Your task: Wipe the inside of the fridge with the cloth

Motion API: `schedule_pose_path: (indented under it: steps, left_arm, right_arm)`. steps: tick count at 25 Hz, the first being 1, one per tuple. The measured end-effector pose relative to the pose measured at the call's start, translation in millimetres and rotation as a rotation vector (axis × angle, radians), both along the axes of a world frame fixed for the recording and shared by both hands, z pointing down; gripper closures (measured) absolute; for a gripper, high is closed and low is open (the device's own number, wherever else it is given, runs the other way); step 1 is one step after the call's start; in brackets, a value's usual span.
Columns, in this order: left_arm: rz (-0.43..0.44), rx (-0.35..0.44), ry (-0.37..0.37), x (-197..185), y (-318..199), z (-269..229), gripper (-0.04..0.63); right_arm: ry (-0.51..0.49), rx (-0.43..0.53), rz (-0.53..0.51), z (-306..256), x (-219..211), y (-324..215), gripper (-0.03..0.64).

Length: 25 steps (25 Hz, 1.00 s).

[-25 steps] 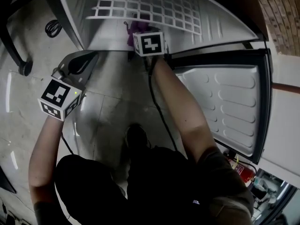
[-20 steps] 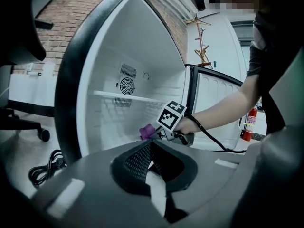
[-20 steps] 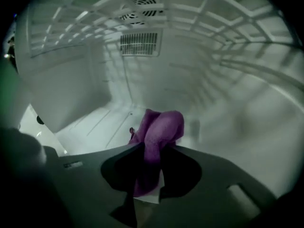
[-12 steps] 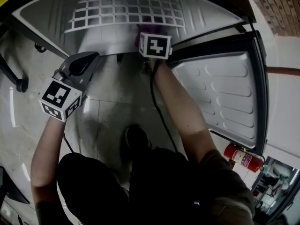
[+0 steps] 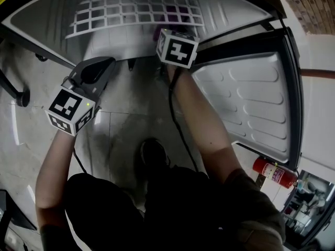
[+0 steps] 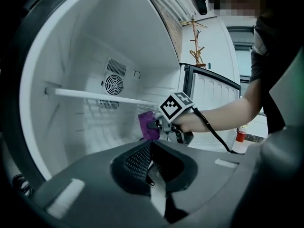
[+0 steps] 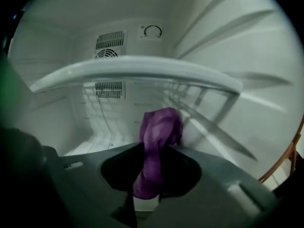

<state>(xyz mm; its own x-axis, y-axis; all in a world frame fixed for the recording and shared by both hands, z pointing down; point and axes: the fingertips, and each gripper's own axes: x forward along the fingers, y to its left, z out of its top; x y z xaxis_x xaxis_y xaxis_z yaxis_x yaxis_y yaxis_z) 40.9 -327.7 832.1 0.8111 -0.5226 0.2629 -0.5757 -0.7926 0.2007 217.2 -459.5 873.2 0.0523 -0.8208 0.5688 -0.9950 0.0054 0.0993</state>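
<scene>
The purple cloth (image 7: 159, 132) hangs bunched from my right gripper (image 7: 152, 175), whose jaws are shut on it. That gripper reaches into the white fridge just under the front bar of the wire shelf (image 7: 137, 70). The left gripper view shows it from the side, the cloth (image 6: 148, 125) held against the shelf's underside. In the head view the right gripper (image 5: 166, 35) sits at the fridge's open front, below the wire shelf (image 5: 136, 7). My left gripper (image 5: 102, 66) hovers outside, to the left over the floor, its jaws together on nothing.
The fridge door (image 5: 256, 109) stands open on the right. A fan vent (image 6: 114, 84) and a dial (image 7: 153, 31) are on the back wall. A red fire extinguisher (image 5: 275, 172) stands behind the door. A dark cable (image 5: 178, 124) trails along the right arm.
The right gripper has pushed the cloth a little further in under the wire shelf. The head view has tilted up to show more of the fridge. The left gripper has barely moved.
</scene>
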Motion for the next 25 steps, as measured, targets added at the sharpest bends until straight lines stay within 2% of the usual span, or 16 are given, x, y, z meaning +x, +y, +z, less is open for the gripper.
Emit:
schedule_pose_path:
  steps: [4, 9, 13, 16, 20, 25]
  left_arm:
    - [-0.028, 0.003, 0.012, -9.4, -2.1, -2.2, 0.578]
    - [-0.081, 0.004, 0.003, -31.2, -7.8, -2.5, 0.578]
    - [-0.100, -0.001, -0.003, -39.7, -5.2, 4.2, 0.578]
    - [-0.099, -0.008, -0.008, -42.2, -0.4, 10.9, 0.578]
    - [-0.122, -0.009, -0.008, -49.7, 3.9, 11.7, 0.578]
    - [-0.152, 0.013, -0.022, -64.8, 18.7, -18.0, 0.578]
  right_arm:
    - [-0.028, -0.061, 0.057, 19.6, 5.7, -0.2, 0.537]
    - [-0.137, -0.174, 0.128, 56.5, 5.8, 10.0, 0.537]
    - [-0.162, -0.190, 0.170, 74.0, 10.9, 14.4, 0.537]
    - [-0.157, -0.174, 0.157, 74.9, 9.6, 16.5, 0.537]
    - [-0.231, -0.152, 0.107, 66.5, -6.1, 23.1, 0.537]
    - [-0.231, -0.176, 0.028, 50.0, -28.8, 54.4, 0.537]
